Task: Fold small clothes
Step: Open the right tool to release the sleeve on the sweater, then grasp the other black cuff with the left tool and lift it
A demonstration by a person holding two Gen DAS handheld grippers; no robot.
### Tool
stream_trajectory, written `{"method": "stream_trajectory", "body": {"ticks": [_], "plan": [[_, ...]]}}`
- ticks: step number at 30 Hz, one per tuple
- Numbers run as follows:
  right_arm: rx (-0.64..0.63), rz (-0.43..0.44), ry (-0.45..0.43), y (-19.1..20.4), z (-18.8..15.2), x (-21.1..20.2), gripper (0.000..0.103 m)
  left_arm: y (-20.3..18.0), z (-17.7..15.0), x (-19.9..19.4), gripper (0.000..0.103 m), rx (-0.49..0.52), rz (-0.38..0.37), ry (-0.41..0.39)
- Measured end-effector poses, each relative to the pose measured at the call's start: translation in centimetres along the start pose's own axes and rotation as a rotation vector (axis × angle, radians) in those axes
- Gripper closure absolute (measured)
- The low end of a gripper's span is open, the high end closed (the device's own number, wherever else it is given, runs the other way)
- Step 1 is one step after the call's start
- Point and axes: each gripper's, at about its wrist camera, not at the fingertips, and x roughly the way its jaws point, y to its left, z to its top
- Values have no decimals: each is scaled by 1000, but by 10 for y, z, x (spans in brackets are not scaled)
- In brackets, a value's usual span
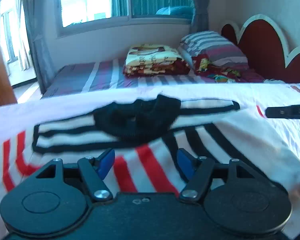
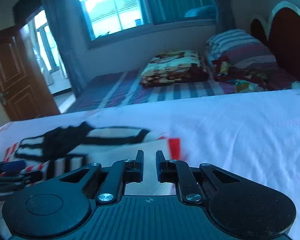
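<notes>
Two views, left wrist first. No container shows; a white striped garment (image 1: 150, 140) lies spread on the white sheet (image 1: 250, 96) of the bed, straight ahead of the left claw (image 1: 144, 163). Its black collar (image 1: 138, 118) sits just beyond the tips, black-edged sleeves reach out to either side, and red stripes run under the claw. The sheet's far edge lies beyond the collar, with bare sheet to the right, where the tip of the right claw (image 1: 288, 111) pokes in. Farther off rest a folded blanket (image 1: 156, 62) and a striped pillow (image 1: 212, 48). The left claw's blue pads (image 1: 107, 163) stand wide apart, released, gripping nothing.

From the right wrist, the garment (image 2: 86, 140) lies ahead and to the left of the right claw (image 2: 149, 160), blurred. Wide bare sheet (image 2: 240, 130) opens to the right. This claw's fingers stand nearly together with a narrow gap; pale cloth shows through it, but I cannot tell whether they pinch it. The left claw (image 2: 12, 166) shows at the left edge.
</notes>
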Motion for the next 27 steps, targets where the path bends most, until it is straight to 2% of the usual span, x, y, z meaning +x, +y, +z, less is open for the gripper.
{"method": "stream_trajectory", "body": {"ticks": [2, 3, 4, 6, 8, 11, 14, 16, 19, 21, 24, 27], "plan": [[-35, 11, 26, 14, -17, -10, 91, -5, -11, 3, 35, 6, -4, 33], [-52, 4, 70, 20, -27, -5, 91, -8, -16, 5, 33, 15, 14, 17], [-81, -21, 75, 26, -37, -2, 91, -10, -16, 5, 32, 24, 26, 8], [-114, -59, 52, 35, -40, -3, 91, -11, -13, 7, 32, 34, 31, 9], [-61, -79, 48, 38, -33, -9, 91, -2, -11, 1, 33, 0, 7, 16], [-18, -85, 2, 43, -33, -35, 90, 32, -22, -34, 34, -68, 17, -40], [20, -86, 2, 51, -44, -59, 91, 101, -53, -80, 34, -227, 59, -56], [59, -102, 15, 58, -52, -71, 90, 162, -80, -110, 36, -389, 120, -53], [140, -106, 20, 74, -60, -84, 91, 259, -129, -154, 37, -702, 227, -75], [195, -93, 15, 89, -61, -88, 91, 309, -155, -175, 37, -830, 292, -99], [246, -75, 21, 114, -61, -86, 91, 362, -175, -188, 38, -970, 303, -126], [243, -61, 34, 146, -59, -77, 91, 399, -185, -190, 39, -1095, 275, -166]]}}
